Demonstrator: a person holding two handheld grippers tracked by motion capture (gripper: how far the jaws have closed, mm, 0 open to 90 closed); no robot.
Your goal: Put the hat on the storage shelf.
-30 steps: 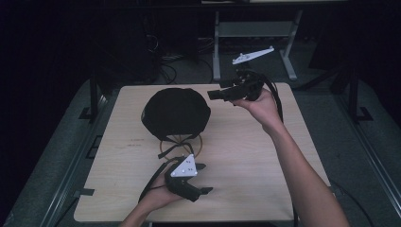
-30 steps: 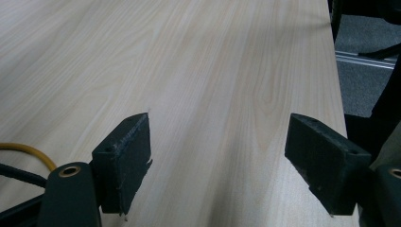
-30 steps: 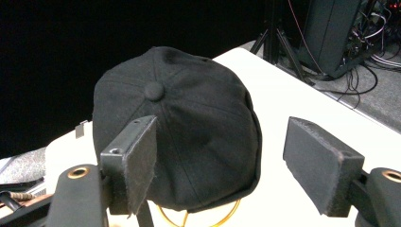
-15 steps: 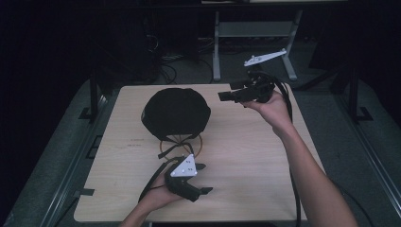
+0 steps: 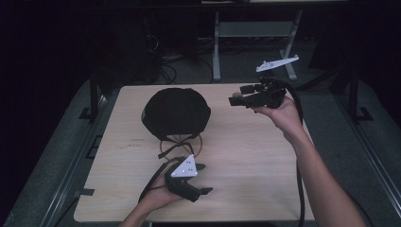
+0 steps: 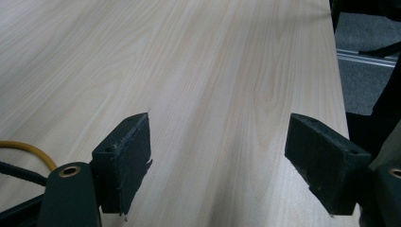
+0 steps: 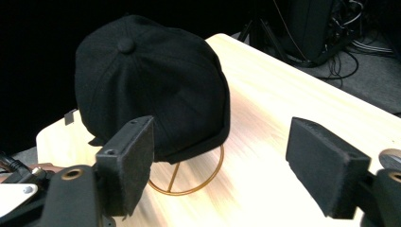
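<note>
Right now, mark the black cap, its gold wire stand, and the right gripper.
black cap (image 7: 142,80), right gripper view, crown panel.
gold wire stand (image 7: 215,172), right gripper view, base ring.
right gripper (image 5: 235,94), high view, between fingertips.

The cap (image 7: 151,80) is plain black, on a gold wire stand (image 7: 189,182). The counter (image 5: 246,156) is pale wood grain. Both grippers' fingers (image 6: 124,158) are black.

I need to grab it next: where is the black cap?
In the high view, the black fabric cap sits on a gold wire stand, left of centre on the wooden table.
</note>
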